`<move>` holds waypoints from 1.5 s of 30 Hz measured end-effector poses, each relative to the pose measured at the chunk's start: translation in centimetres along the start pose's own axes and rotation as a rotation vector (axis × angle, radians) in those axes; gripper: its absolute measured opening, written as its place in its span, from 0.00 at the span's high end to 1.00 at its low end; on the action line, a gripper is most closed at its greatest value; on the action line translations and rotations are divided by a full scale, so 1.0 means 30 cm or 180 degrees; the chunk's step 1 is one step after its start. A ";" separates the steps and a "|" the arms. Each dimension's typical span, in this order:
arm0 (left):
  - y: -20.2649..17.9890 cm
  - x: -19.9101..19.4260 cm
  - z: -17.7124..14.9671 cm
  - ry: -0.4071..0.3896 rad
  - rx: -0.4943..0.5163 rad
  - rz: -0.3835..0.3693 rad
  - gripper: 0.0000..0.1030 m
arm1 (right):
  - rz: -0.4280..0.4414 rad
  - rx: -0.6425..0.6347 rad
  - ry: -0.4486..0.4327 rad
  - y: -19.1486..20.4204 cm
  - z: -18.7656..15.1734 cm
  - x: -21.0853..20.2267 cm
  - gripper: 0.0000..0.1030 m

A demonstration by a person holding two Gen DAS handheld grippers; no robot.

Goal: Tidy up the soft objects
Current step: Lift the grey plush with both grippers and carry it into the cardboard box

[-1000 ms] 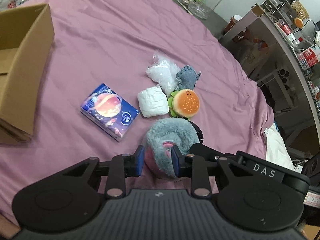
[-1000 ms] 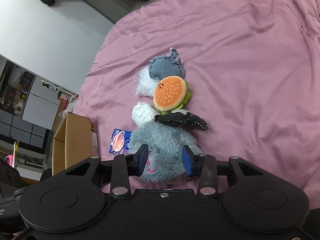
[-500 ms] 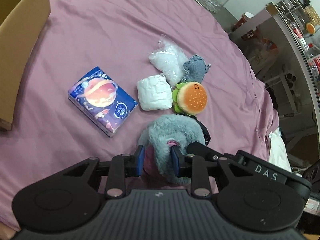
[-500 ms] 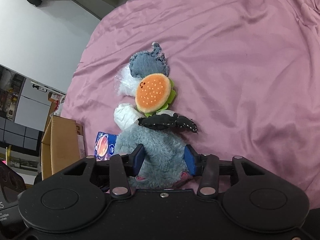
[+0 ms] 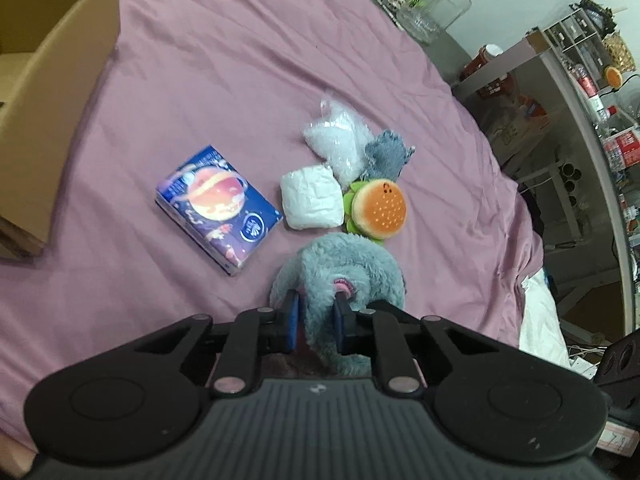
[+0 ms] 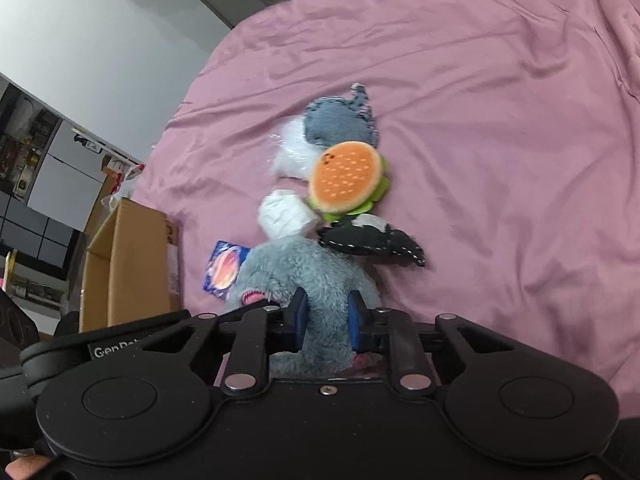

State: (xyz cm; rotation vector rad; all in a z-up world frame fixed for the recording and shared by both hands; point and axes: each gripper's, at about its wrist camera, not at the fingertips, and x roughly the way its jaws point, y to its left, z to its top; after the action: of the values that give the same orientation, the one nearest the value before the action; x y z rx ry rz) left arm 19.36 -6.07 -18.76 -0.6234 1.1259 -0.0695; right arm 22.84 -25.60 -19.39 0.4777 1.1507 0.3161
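Observation:
A fluffy grey plush with pink patches (image 5: 348, 264) (image 6: 304, 276) lies on the purple bedsheet (image 5: 224, 80). My left gripper (image 5: 316, 312) is shut on one side of it, and my right gripper (image 6: 326, 318) is shut on the other side. Beyond the plush sit a burger toy (image 5: 378, 210) (image 6: 346, 180), a white wrapped bundle (image 5: 312, 196) (image 6: 286, 214), a clear bag of white stuffing (image 5: 338, 140), a denim-blue soft piece (image 5: 386, 154) (image 6: 340, 124) and a black stitched fabric piece (image 6: 372, 246). A blue tissue pack (image 5: 218, 206) (image 6: 224, 270) lies to the left.
An open cardboard box (image 5: 52, 80) (image 6: 128, 264) stands at the bed's left side. Glass jars (image 5: 444, 4) and a cluttered shelf unit (image 5: 580, 80) stand beyond the bed's far right edge. Wide bare sheet (image 6: 500, 120) lies right of the pile.
Both grippers have closed tighter, squeezing the grey plush between their pads. The views shifted slightly; the other soft items stayed where they were.

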 end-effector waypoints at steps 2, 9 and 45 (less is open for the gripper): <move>0.003 -0.027 0.001 -0.0025 0.0013 -0.0030 0.84 | 0.0007 -0.0015 -0.0040 0.023 -0.005 -0.018 0.81; 0.024 -0.137 0.006 -0.0174 0.0065 -0.0071 0.84 | 0.0013 -0.0091 -0.0151 0.133 -0.035 -0.075 0.81; 0.400 -0.542 0.249 -0.0757 -0.0263 -0.0175 0.84 | 0.0179 -0.0700 -0.0267 0.782 -0.040 0.022 0.81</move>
State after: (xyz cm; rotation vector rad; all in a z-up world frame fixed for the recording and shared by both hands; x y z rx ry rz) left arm 15.46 12.90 -9.32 -0.7166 0.8849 0.0043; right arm 22.07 -4.94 -8.21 0.3269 1.0088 0.4620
